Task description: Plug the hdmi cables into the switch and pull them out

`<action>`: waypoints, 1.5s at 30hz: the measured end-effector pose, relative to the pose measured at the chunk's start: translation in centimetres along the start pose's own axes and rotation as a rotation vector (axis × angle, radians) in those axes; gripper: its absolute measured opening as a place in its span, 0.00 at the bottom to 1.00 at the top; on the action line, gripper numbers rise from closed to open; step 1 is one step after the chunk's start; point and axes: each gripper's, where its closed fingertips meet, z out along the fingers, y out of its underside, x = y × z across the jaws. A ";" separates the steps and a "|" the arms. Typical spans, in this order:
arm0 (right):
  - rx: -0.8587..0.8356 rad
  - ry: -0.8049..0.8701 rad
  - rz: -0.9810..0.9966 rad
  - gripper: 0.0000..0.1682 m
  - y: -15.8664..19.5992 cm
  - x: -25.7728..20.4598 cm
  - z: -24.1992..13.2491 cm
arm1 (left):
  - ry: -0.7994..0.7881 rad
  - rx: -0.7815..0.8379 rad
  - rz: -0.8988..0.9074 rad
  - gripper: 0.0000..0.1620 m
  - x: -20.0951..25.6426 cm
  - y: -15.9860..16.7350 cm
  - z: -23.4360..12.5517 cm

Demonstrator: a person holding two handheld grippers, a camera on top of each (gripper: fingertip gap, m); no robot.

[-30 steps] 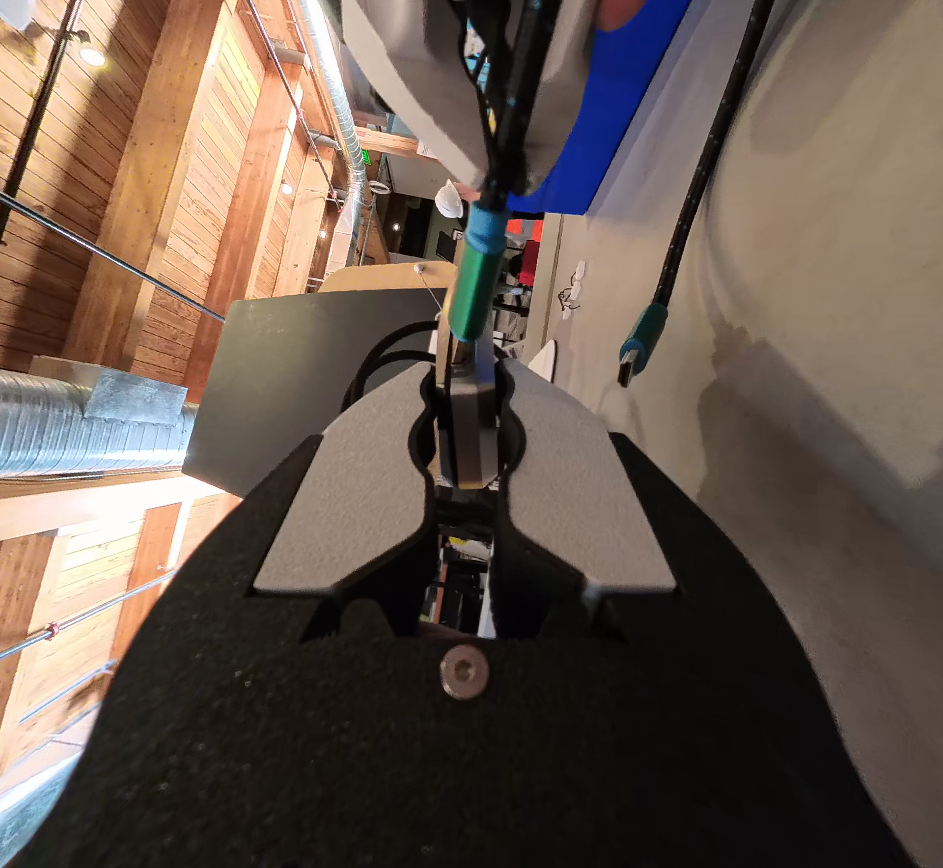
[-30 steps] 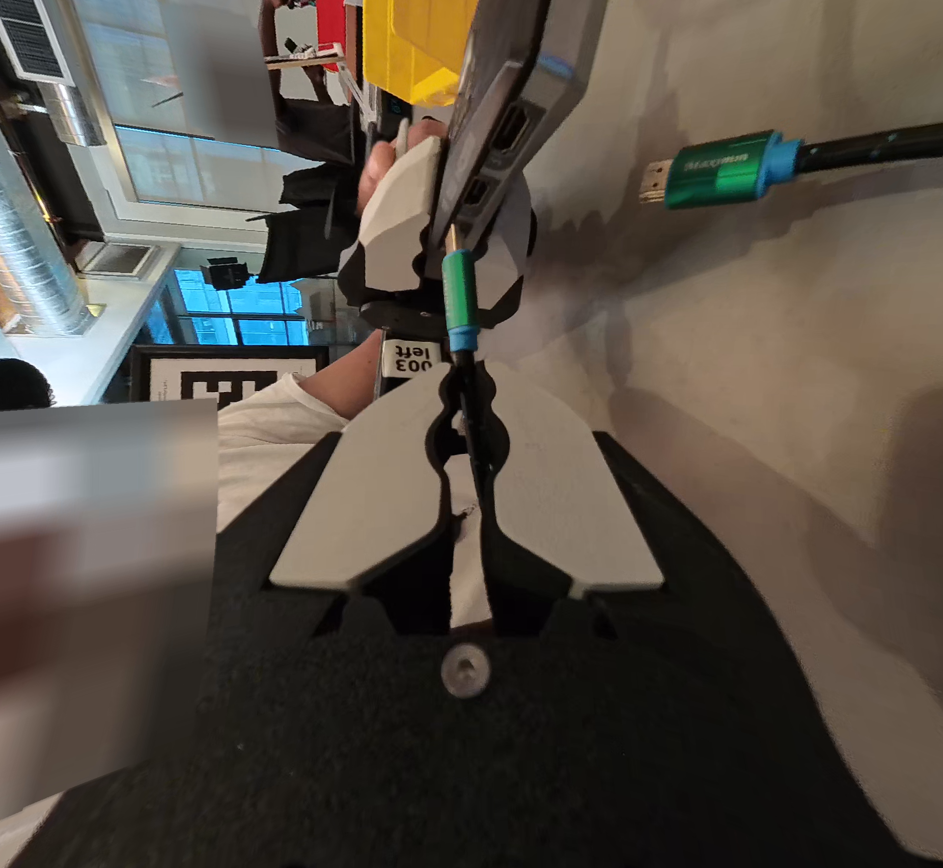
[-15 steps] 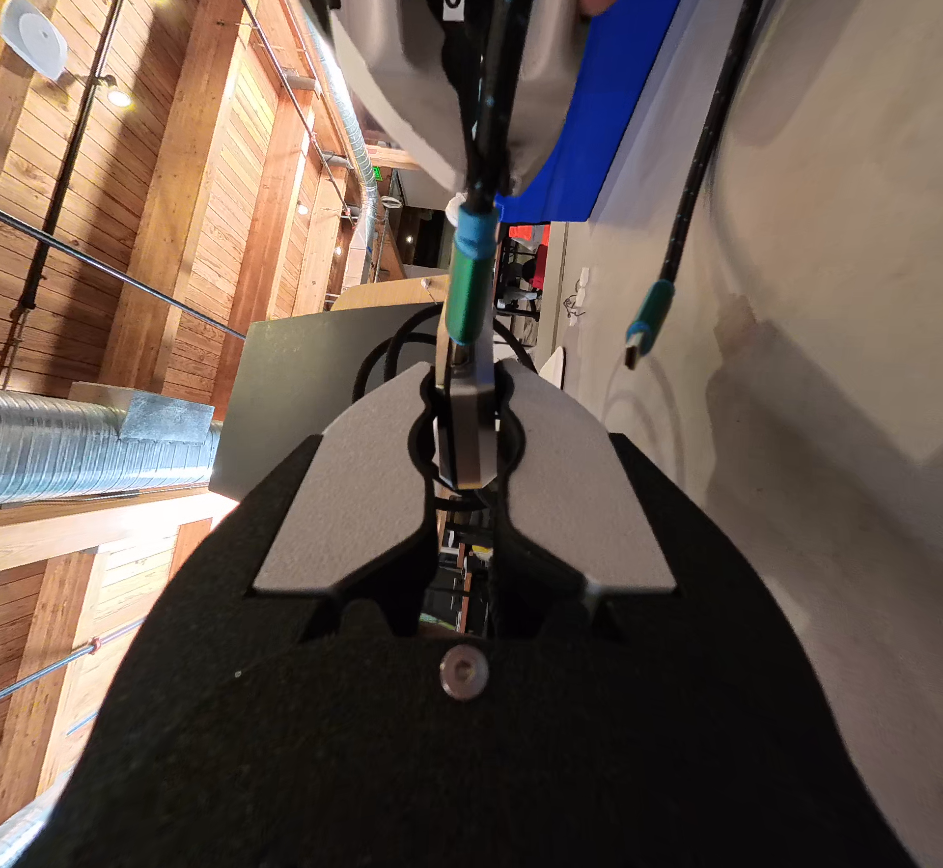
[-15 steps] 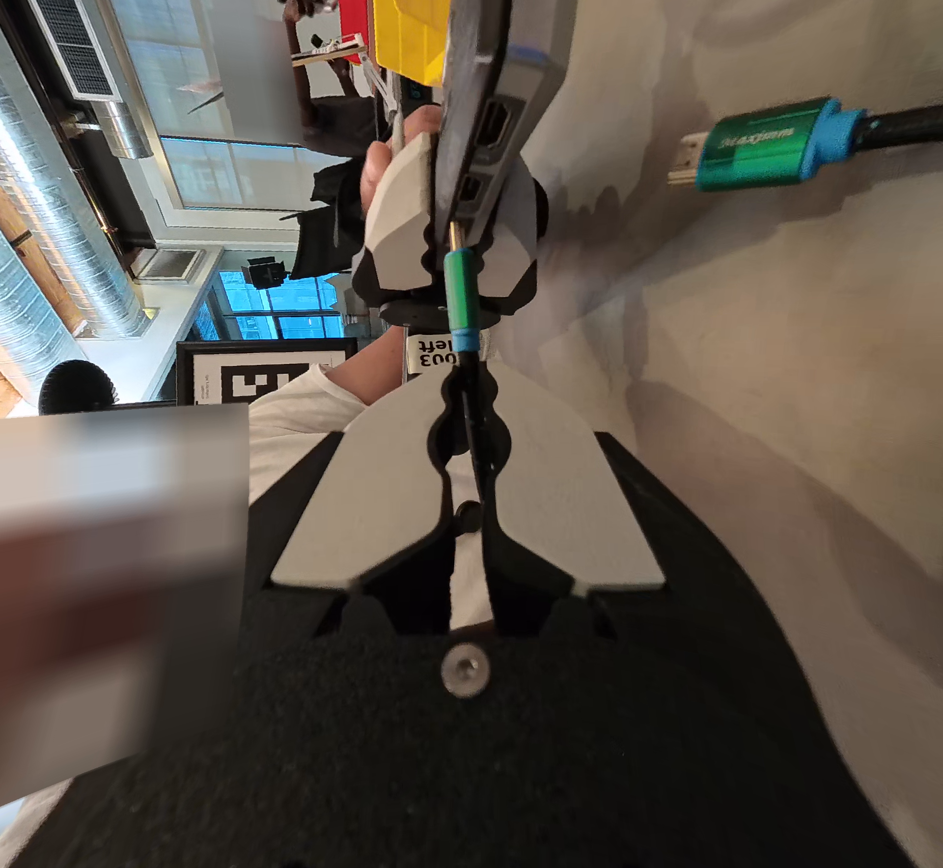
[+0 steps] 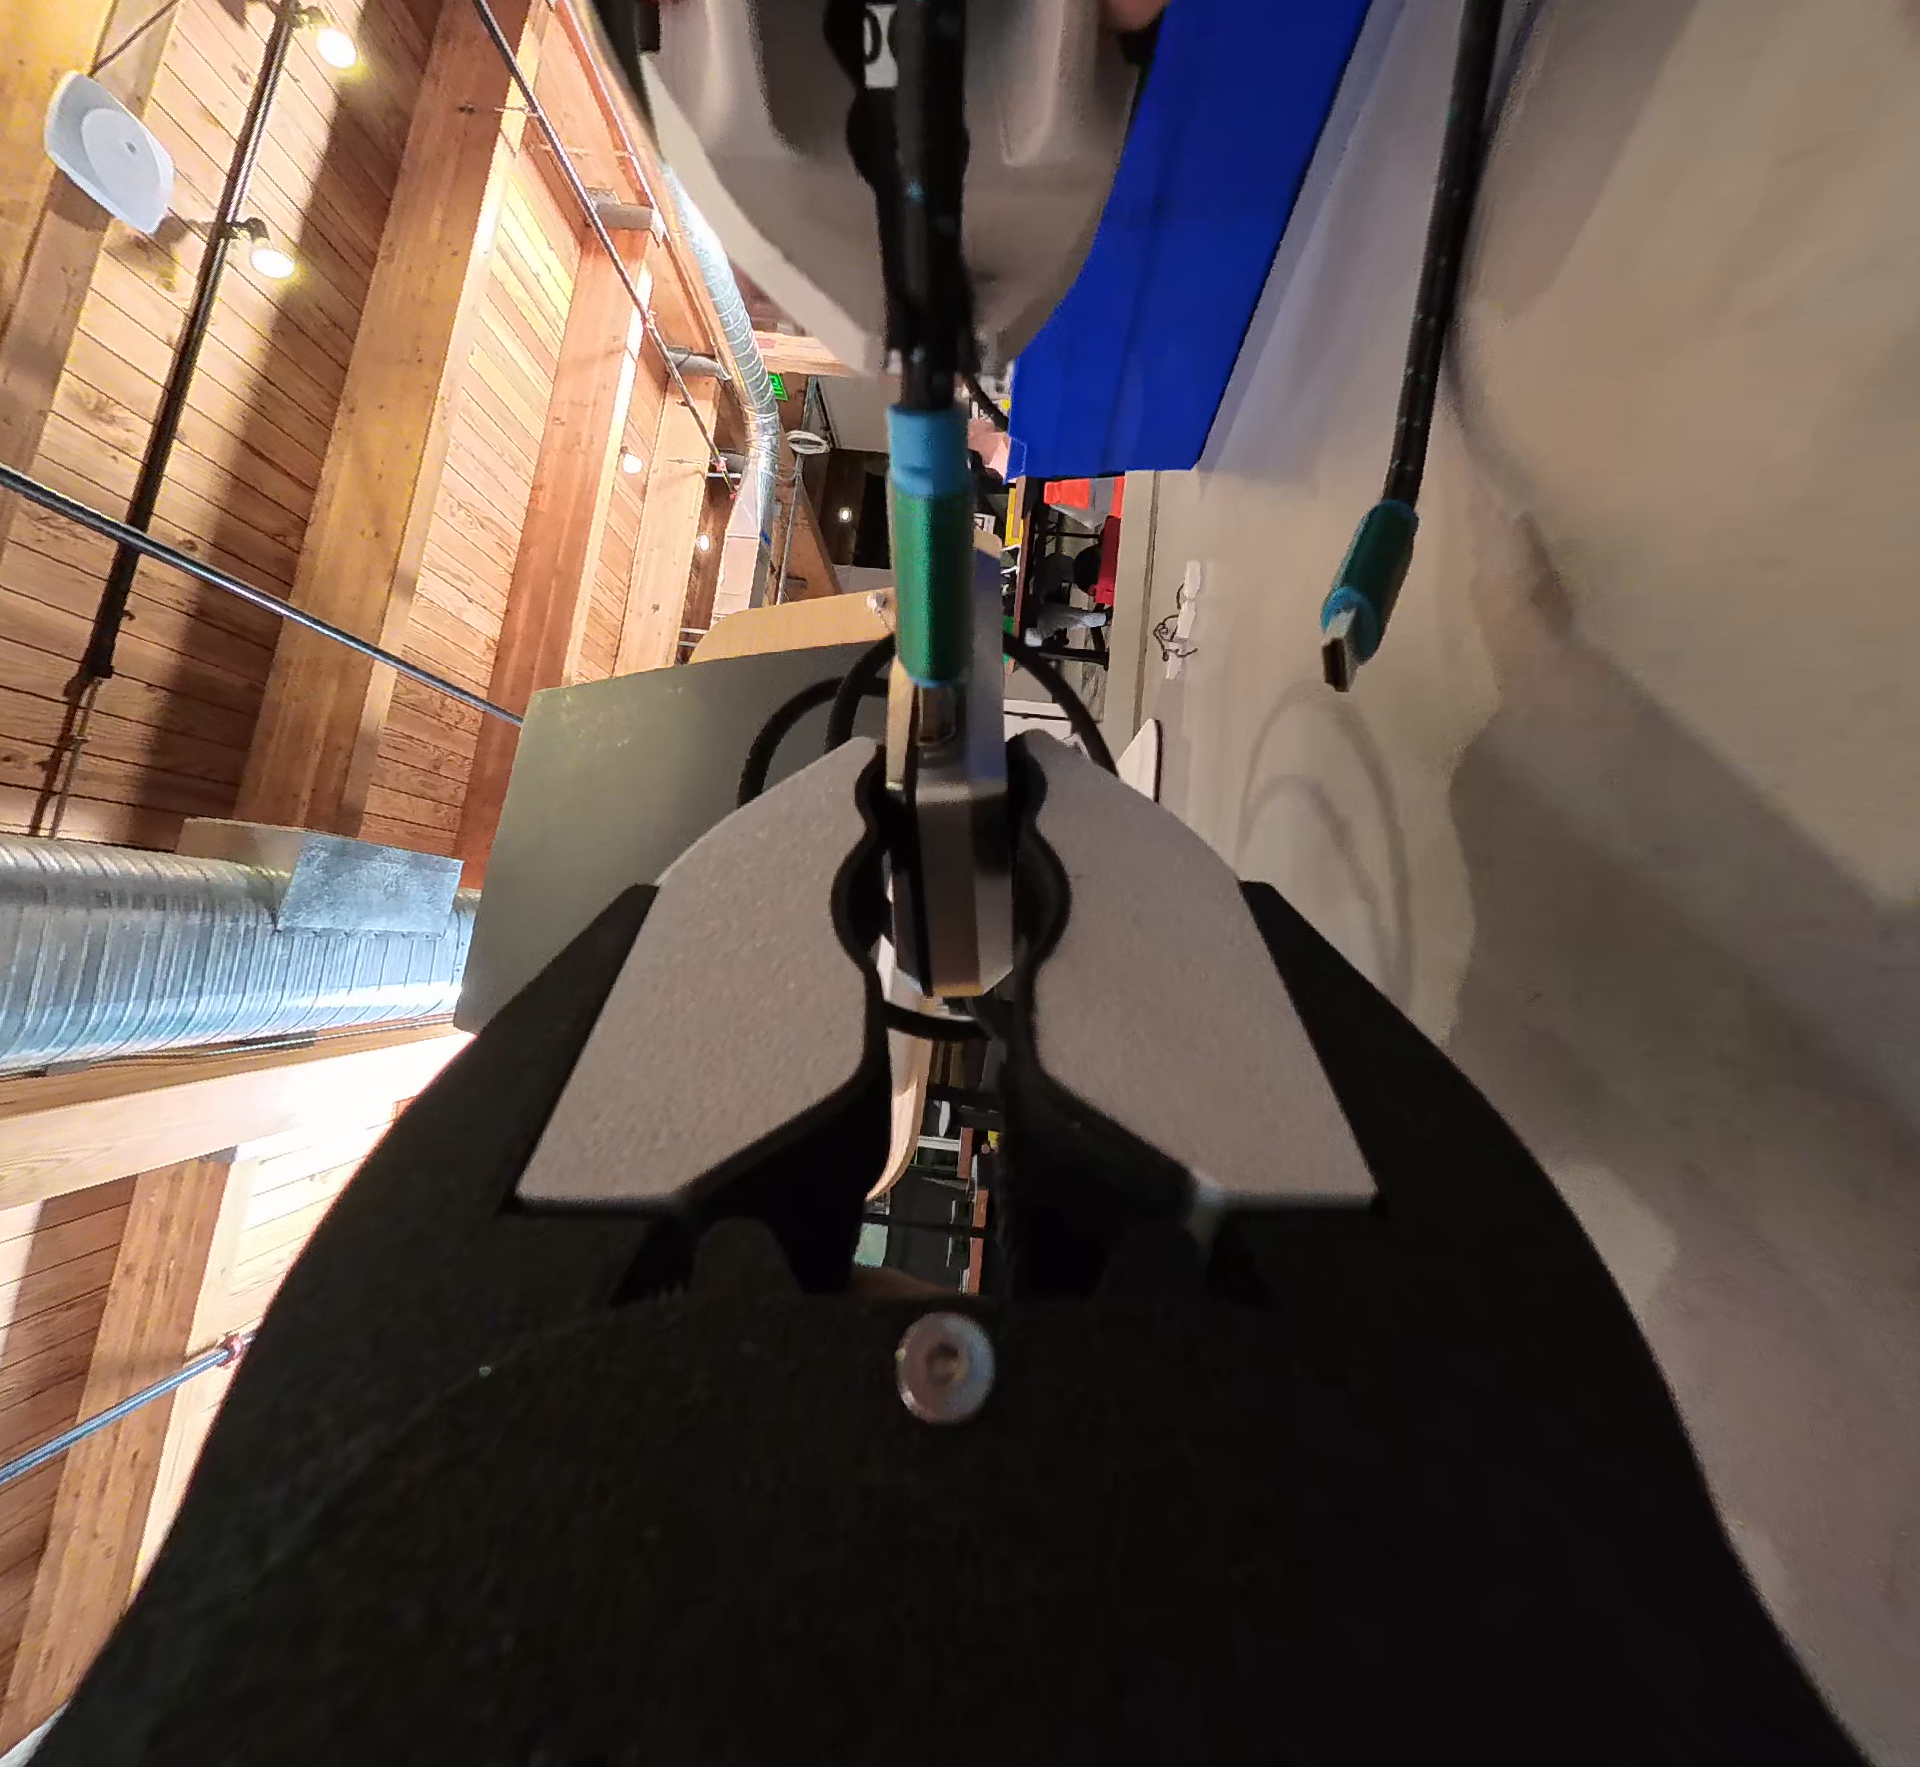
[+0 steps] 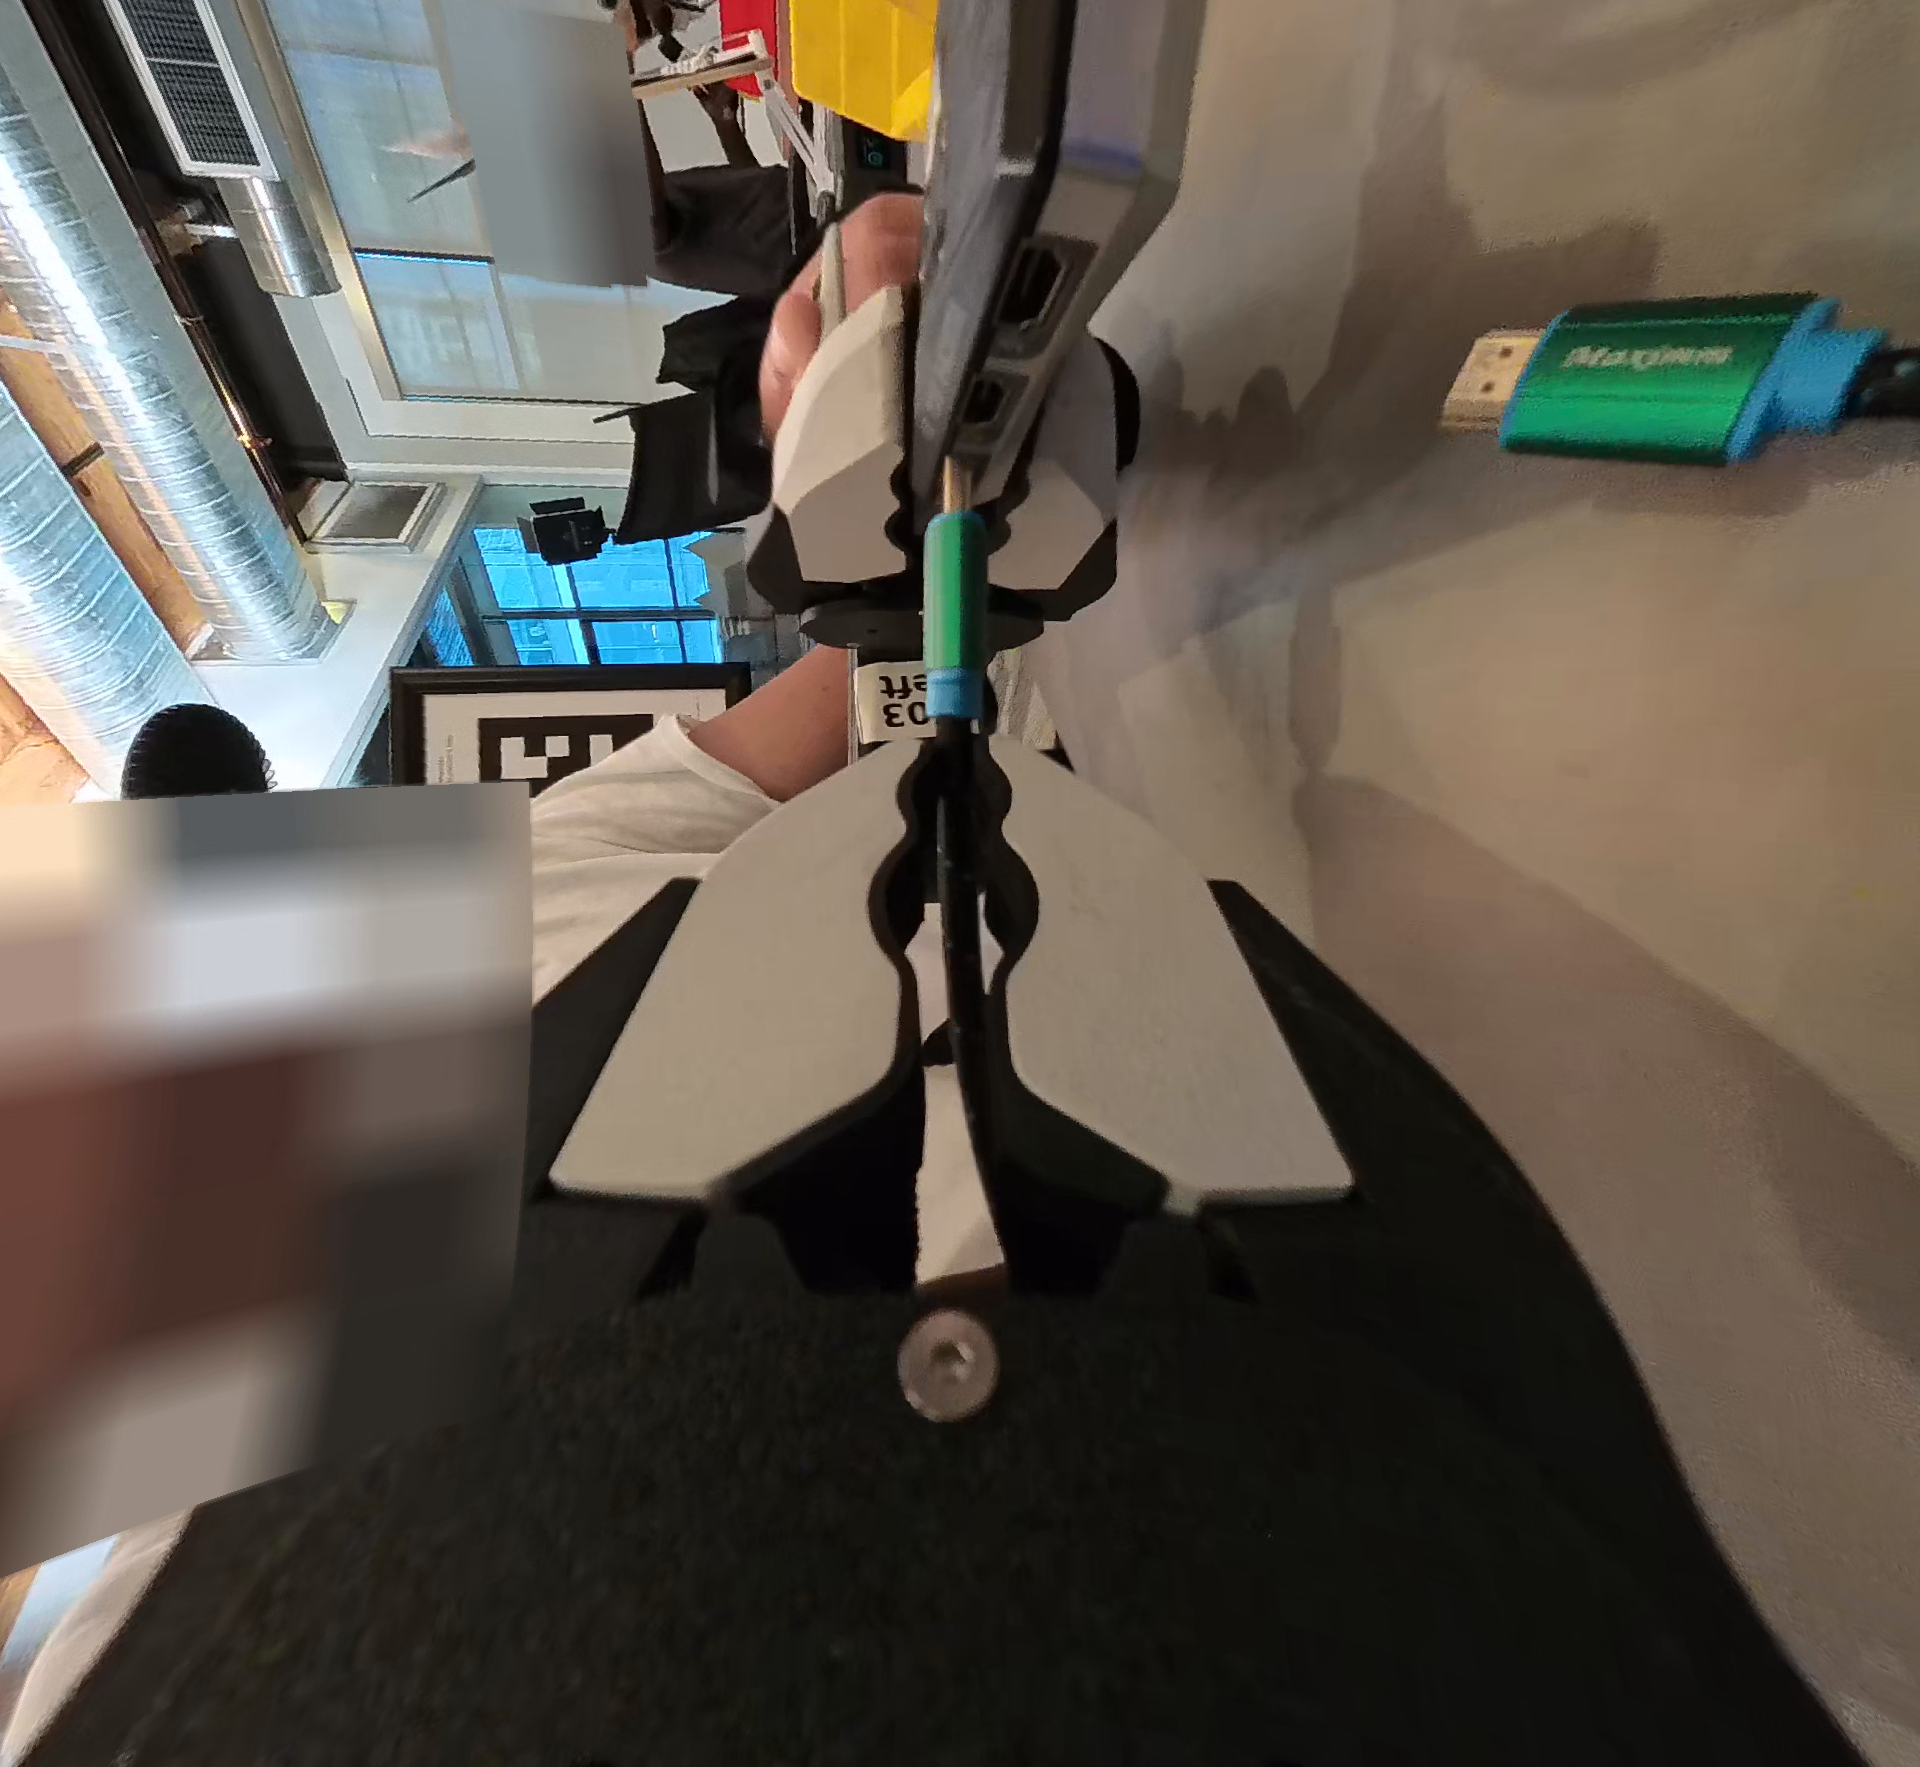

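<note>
A pale table (image 6: 1558, 990) runs along one side. The left gripper (image 5: 945, 782) is clamped on the grey switch (image 5: 961, 886), held edge-on. The right gripper (image 6: 961, 772) pinches the black cable (image 6: 961, 938); its green plug (image 6: 951, 590) meets the switch's end port. A second plug (image 6: 1652, 392) lies loose on the table.

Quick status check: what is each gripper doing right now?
Left gripper: jaws shut on the switch.
Right gripper: jaws shut on the black cable just behind its green plug.
</note>
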 end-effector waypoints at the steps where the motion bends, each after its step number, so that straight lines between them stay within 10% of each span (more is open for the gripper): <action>1: 0.007 0.004 -0.004 0.03 -0.2 0.0 -0.3 | 0.001 -0.003 0.001 0.12 0.0 0.1 0.0; 45: -0.149 -0.033 -0.055 0.03 1.8 -0.3 0.4 | -0.065 0.058 0.044 0.12 -0.7 -1.8 -0.9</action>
